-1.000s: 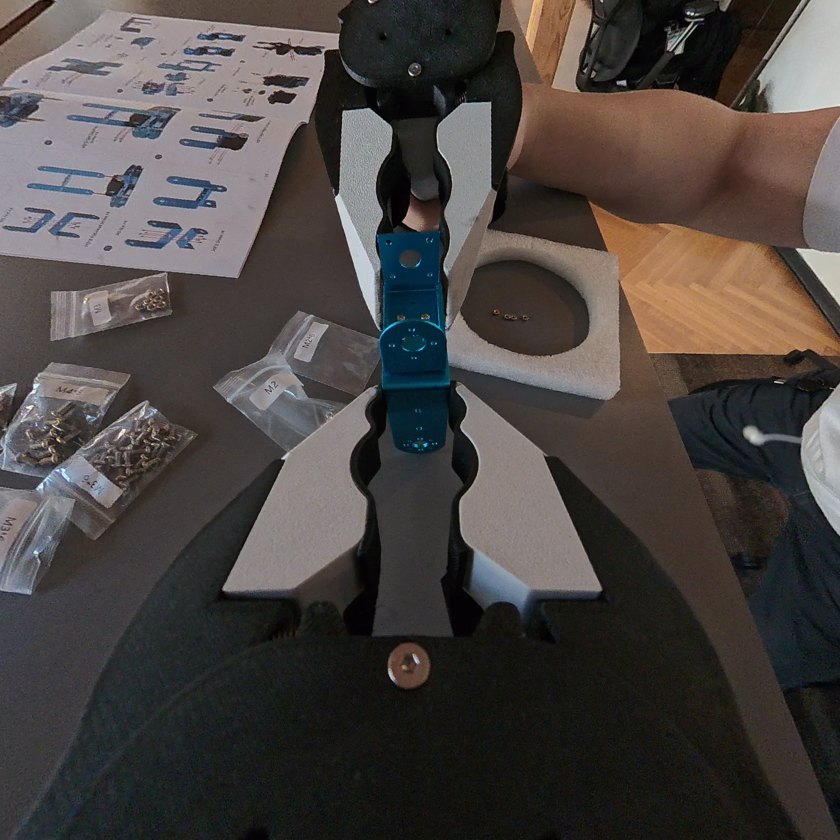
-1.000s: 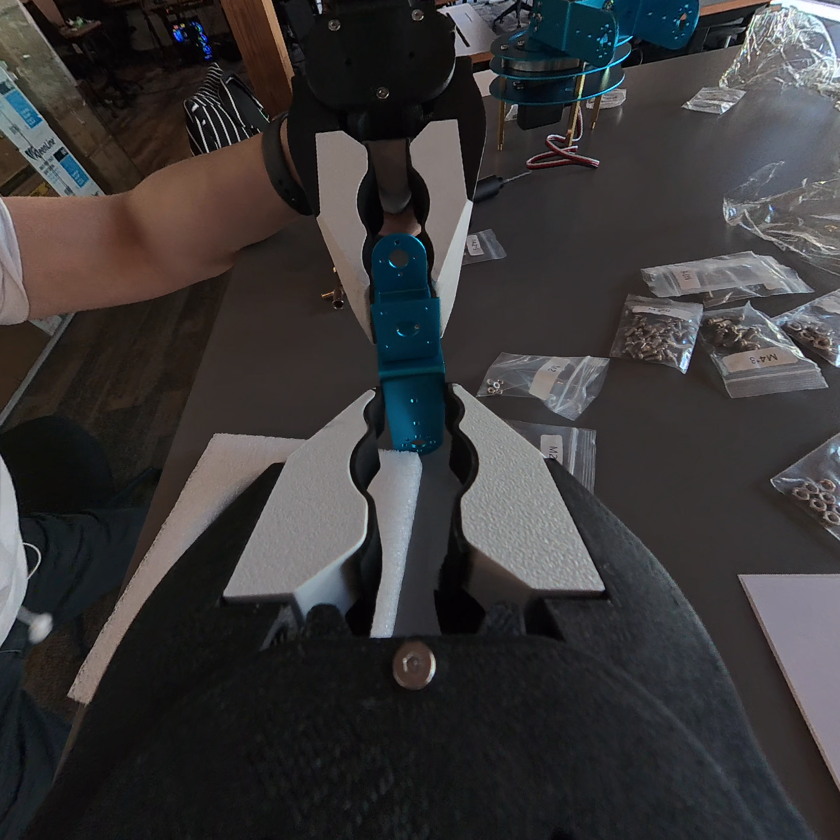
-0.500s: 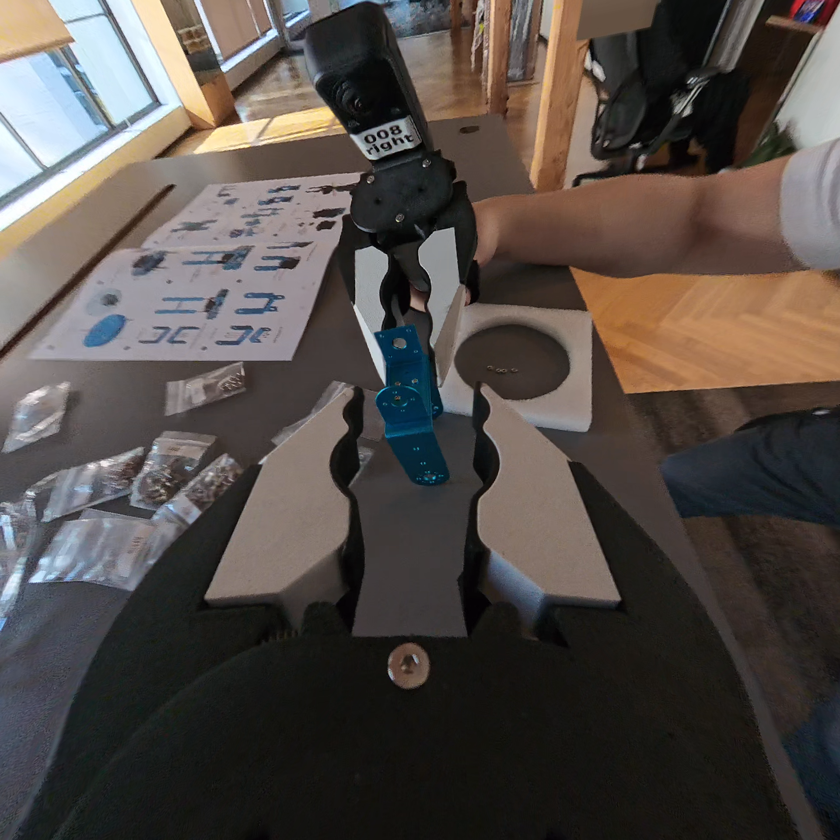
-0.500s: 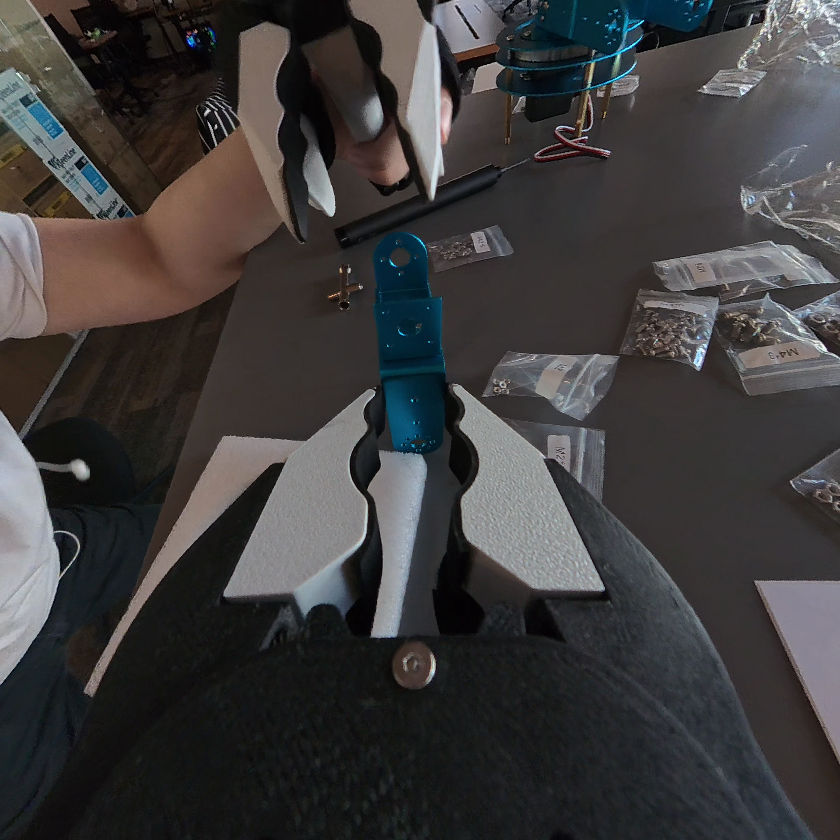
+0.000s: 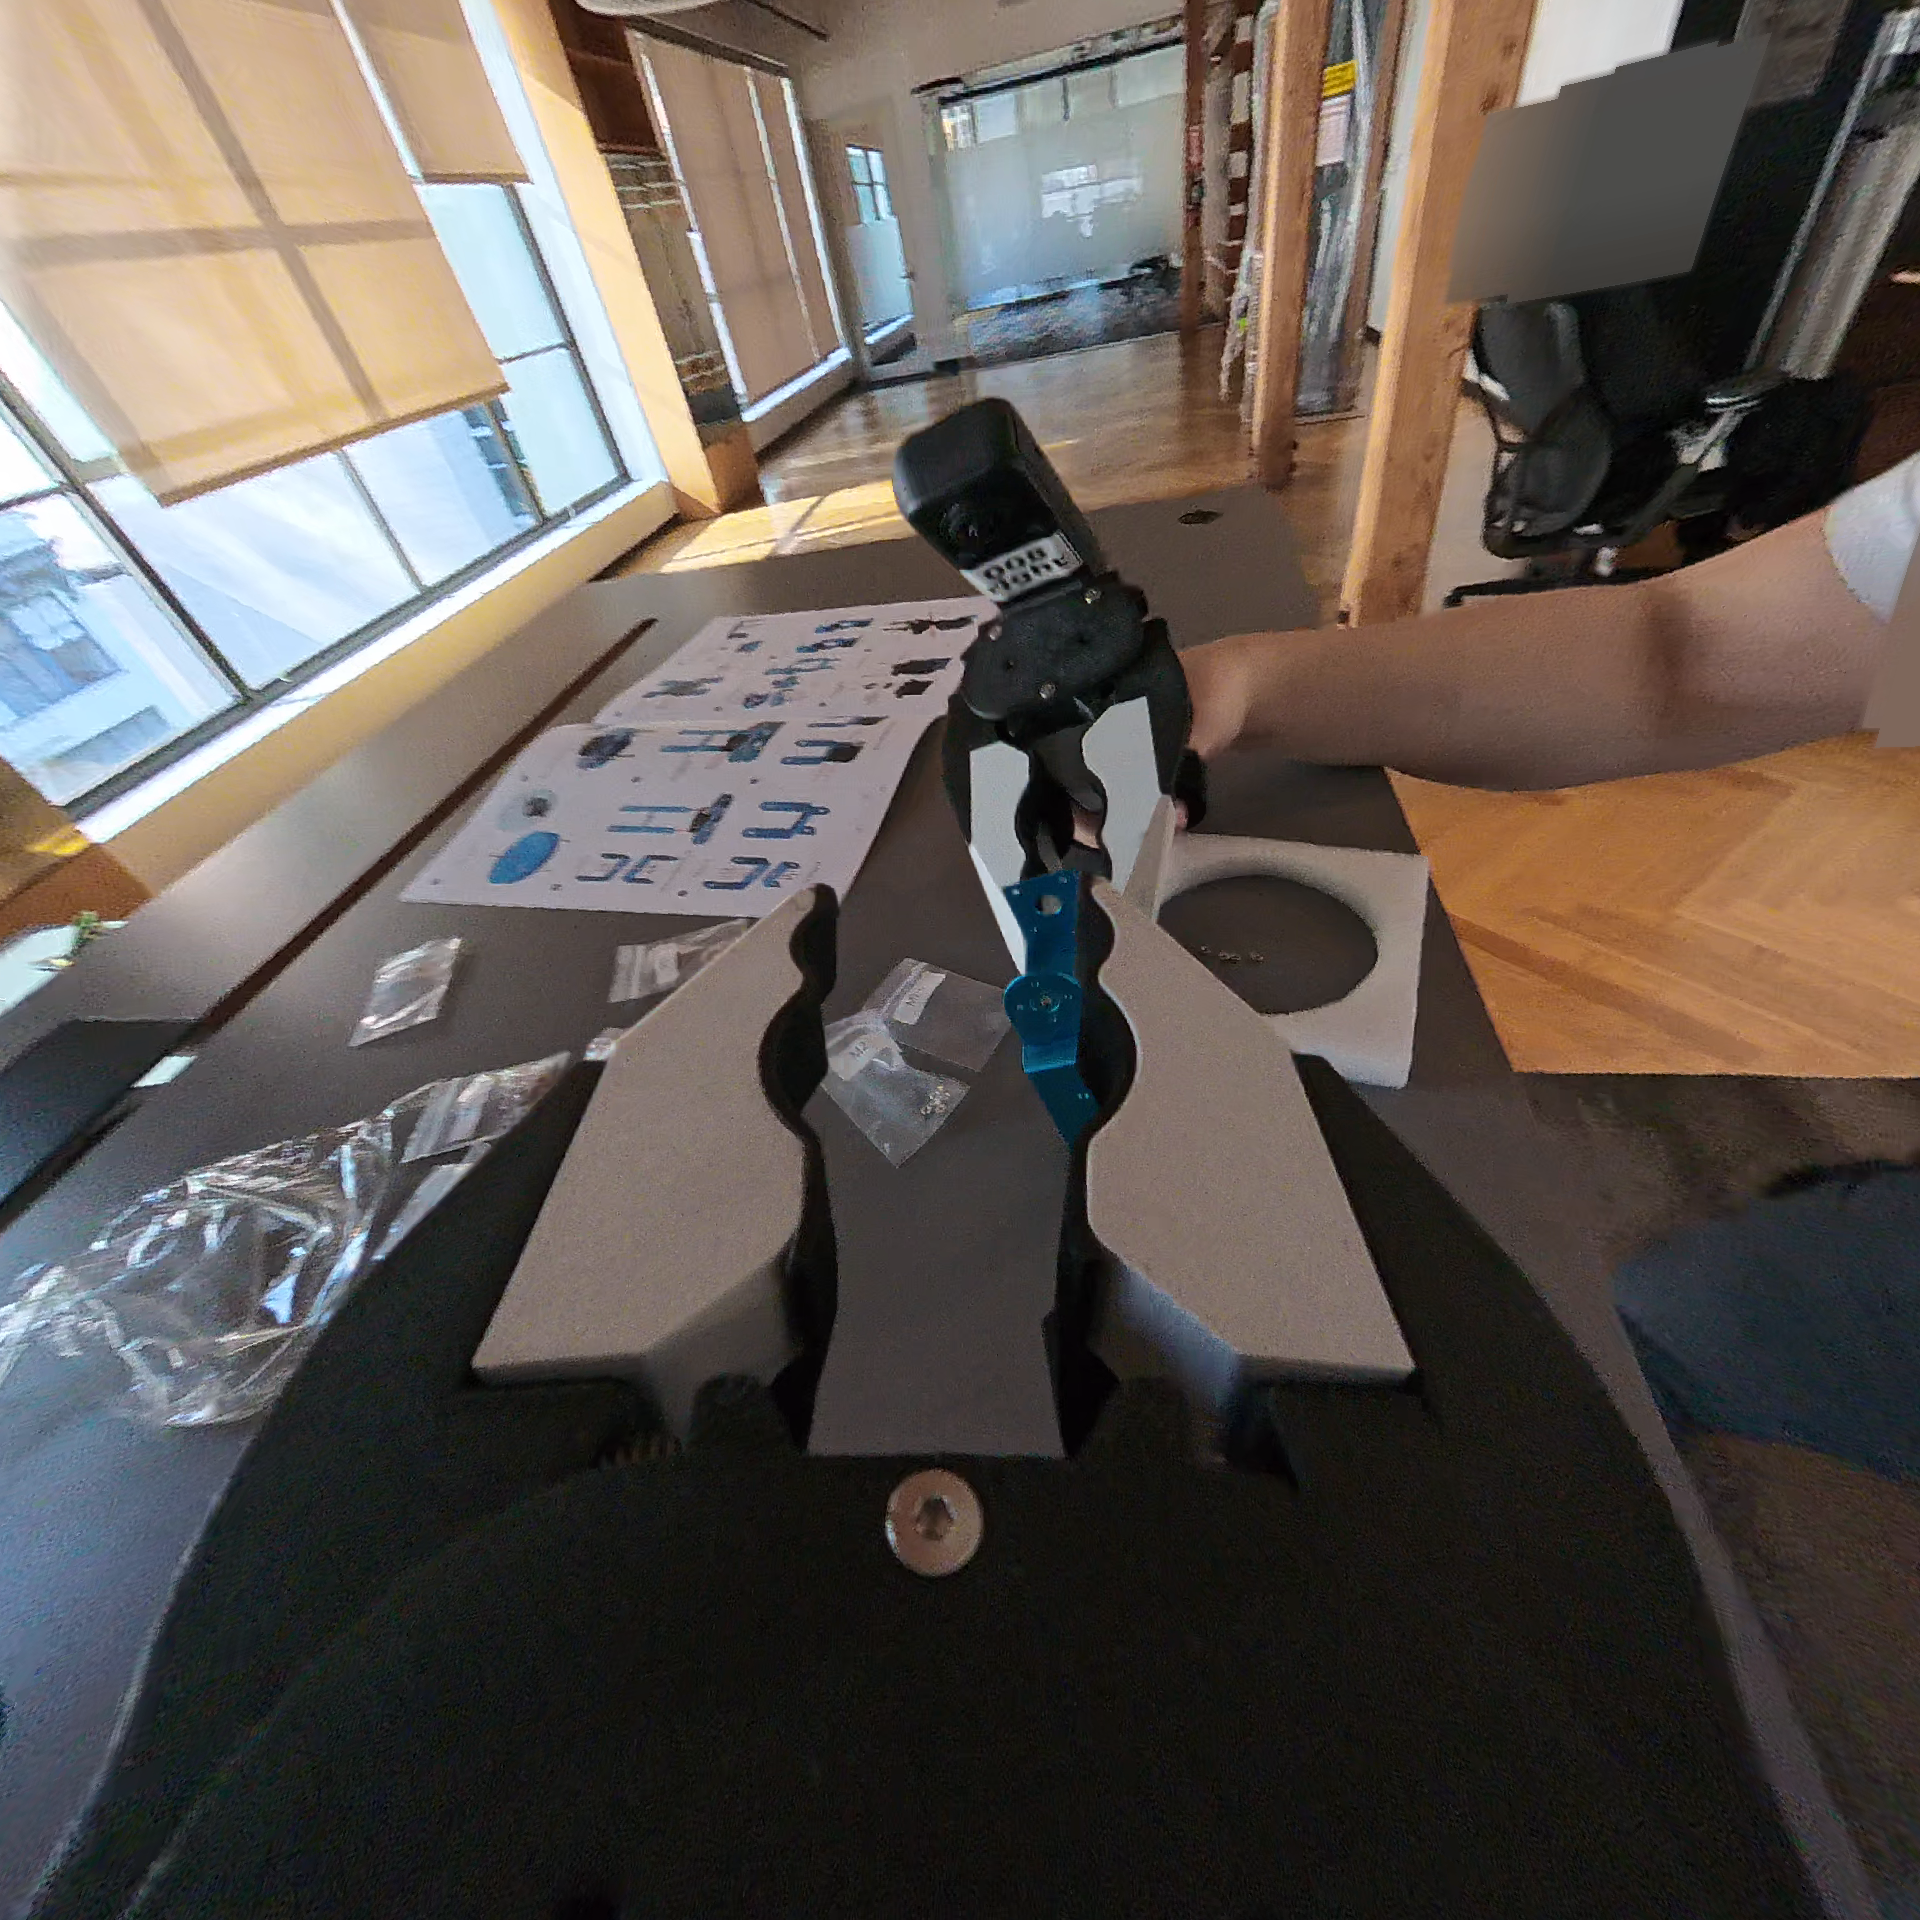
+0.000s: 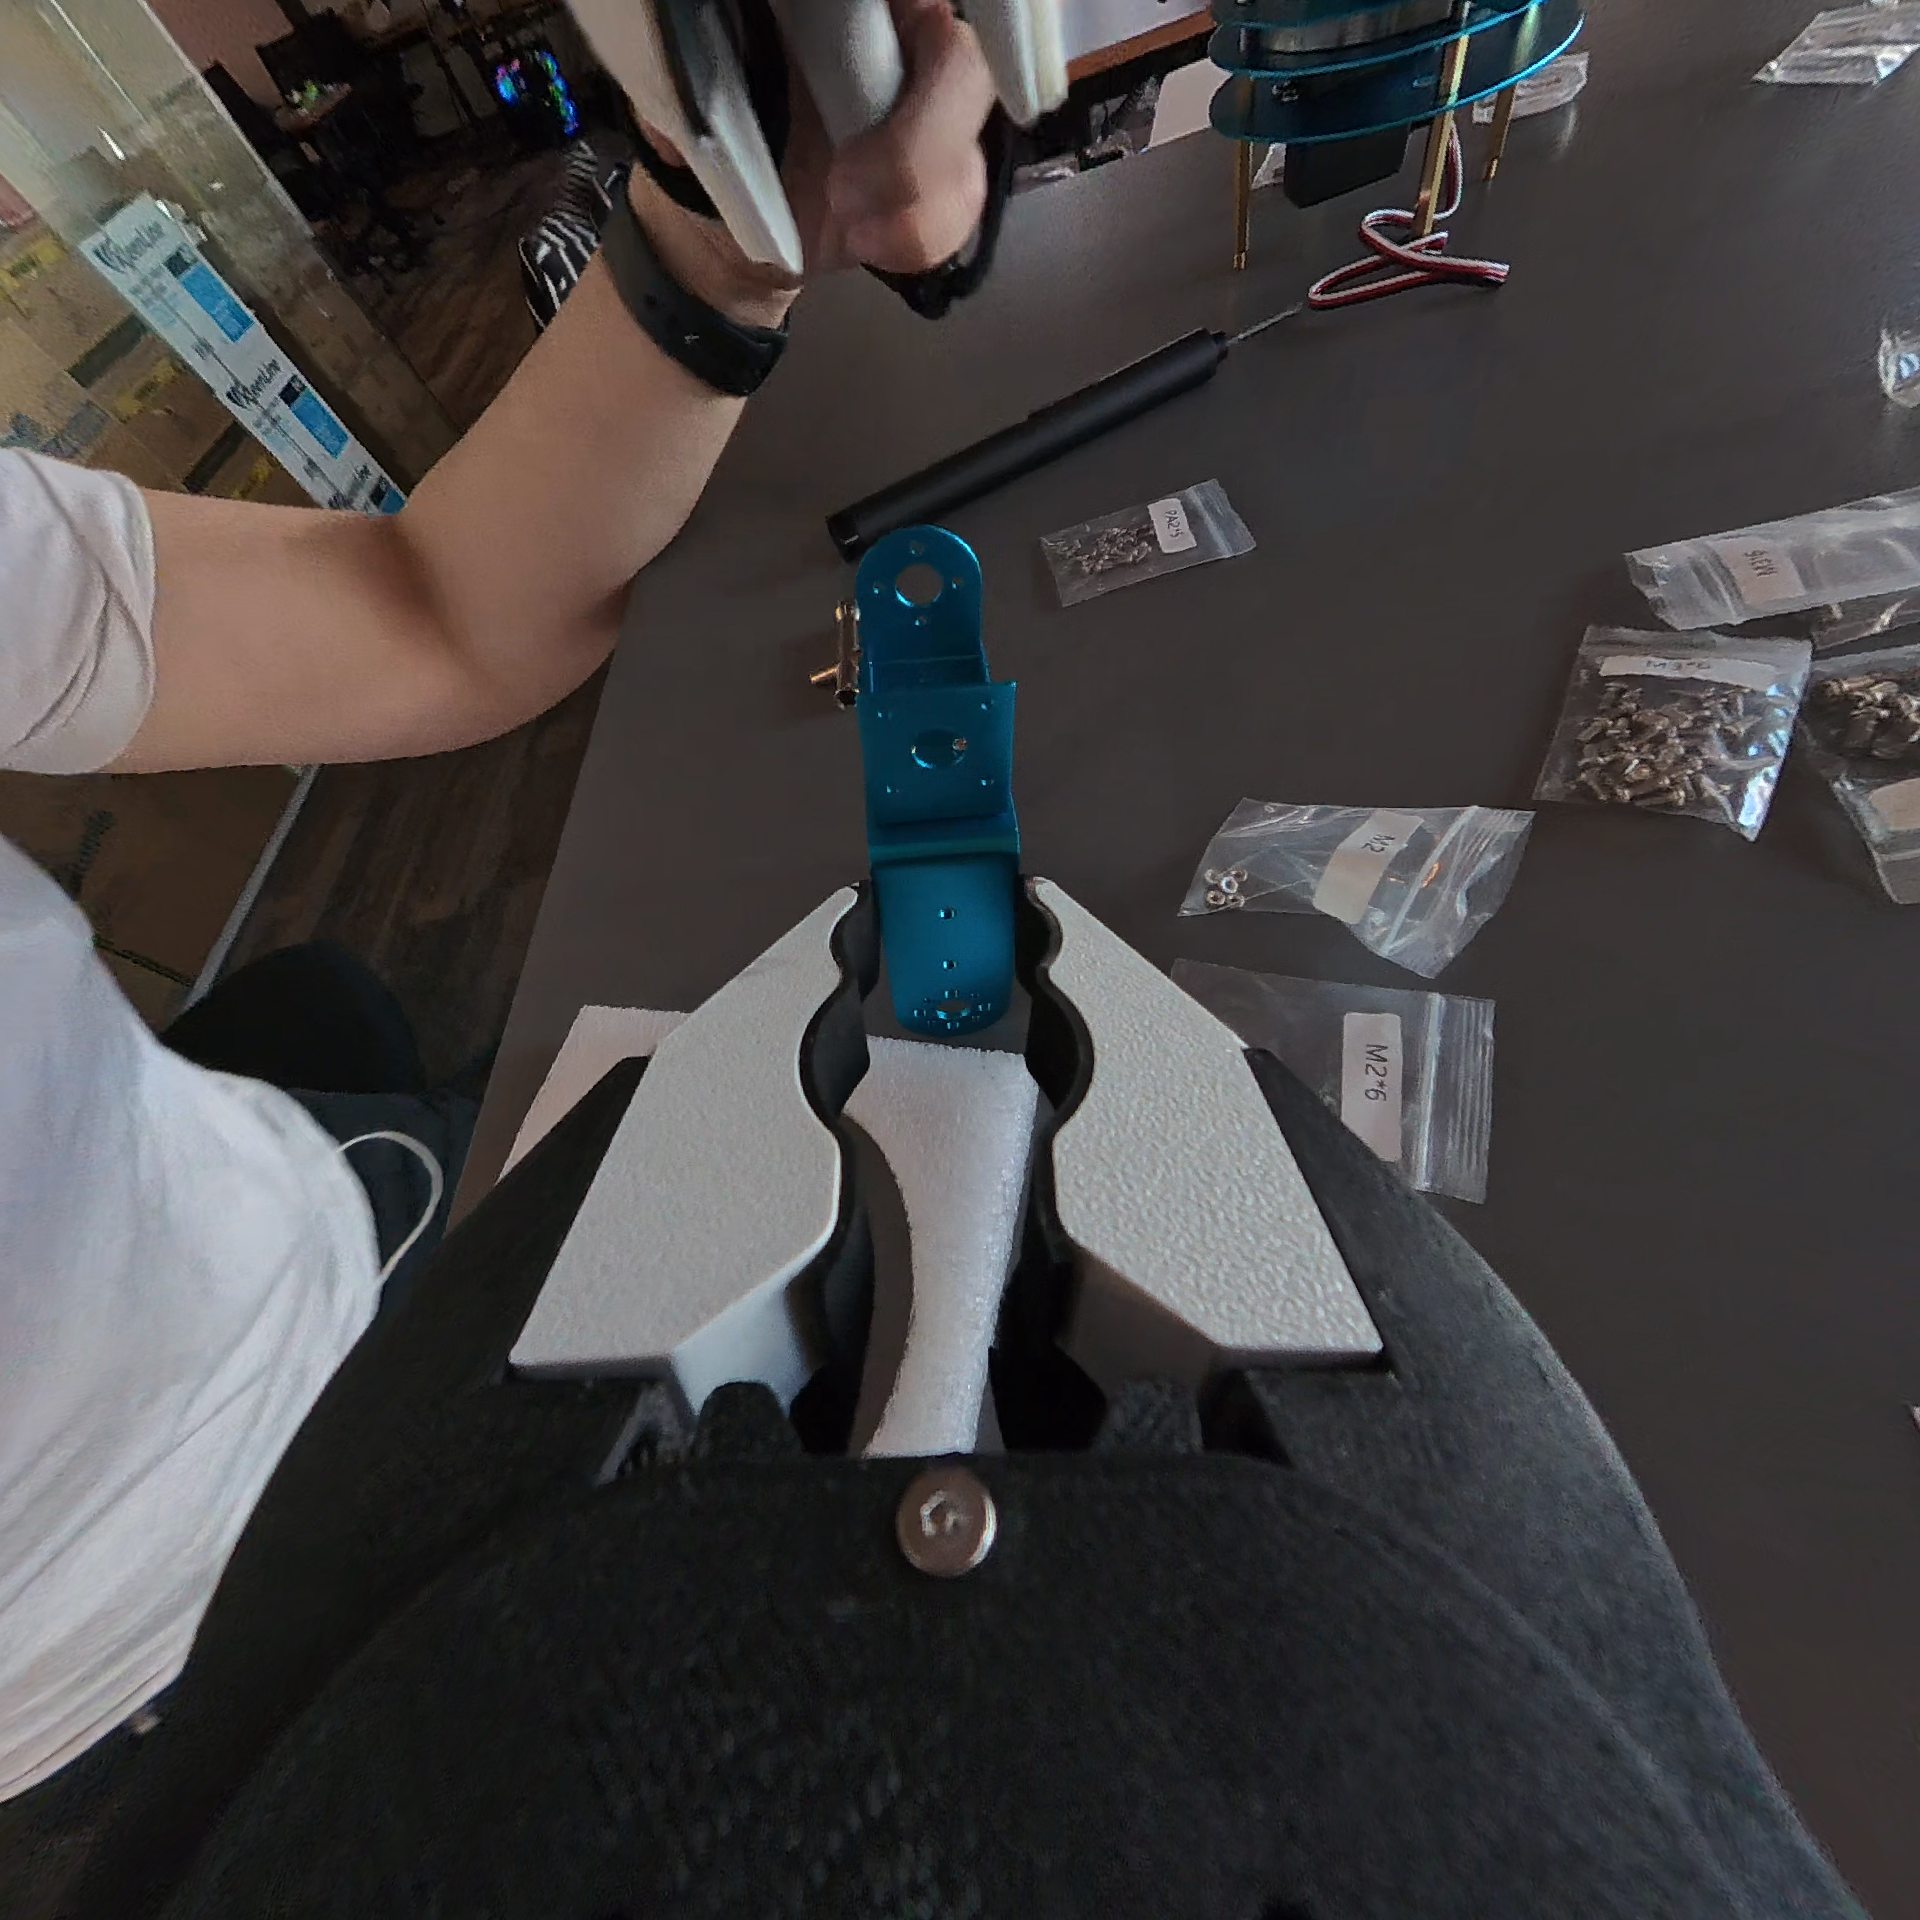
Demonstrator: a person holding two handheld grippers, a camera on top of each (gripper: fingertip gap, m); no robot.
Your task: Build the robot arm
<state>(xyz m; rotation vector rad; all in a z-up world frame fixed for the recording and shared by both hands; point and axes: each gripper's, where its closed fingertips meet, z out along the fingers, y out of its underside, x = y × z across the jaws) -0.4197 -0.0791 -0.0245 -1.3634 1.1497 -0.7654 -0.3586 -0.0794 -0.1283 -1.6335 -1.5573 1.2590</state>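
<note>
My right gripper (image 6: pixel 945 909) is shut on the lower end of a blue metal bracket assembly (image 6: pixel 940 769) and holds it upright above the dark table (image 6: pixel 1351 416). My left gripper (image 5: pixel 961 914) is open and empty, with its jaws wide apart, raised and drawn back from the bracket. In the left wrist view the bracket (image 5: pixel 1047 1003) hangs from the right gripper (image 5: pixel 1051 883) just beyond my right finger. In the right wrist view the left gripper's fingers (image 6: pixel 743 156) show blurred at the top, held by a hand.
A white foam square (image 5: pixel 1392 935) with a round cutout lies under the right gripper. Instruction sheets (image 5: pixel 707 790), several small bags of screws (image 6: pixel 1662 727), a black screwdriver (image 6: pixel 1029 436), a small cross-shaped tool (image 6: pixel 844 649) and a blue layered assembly (image 6: pixel 1382 62) lie around. The gap from one gripper's tips to the other's is roughly 12 centimeters.
My left gripper has let go of the bracket's far end, opened wide, and lifted up and back. My right gripper still holds the bracket in about the same place.
</note>
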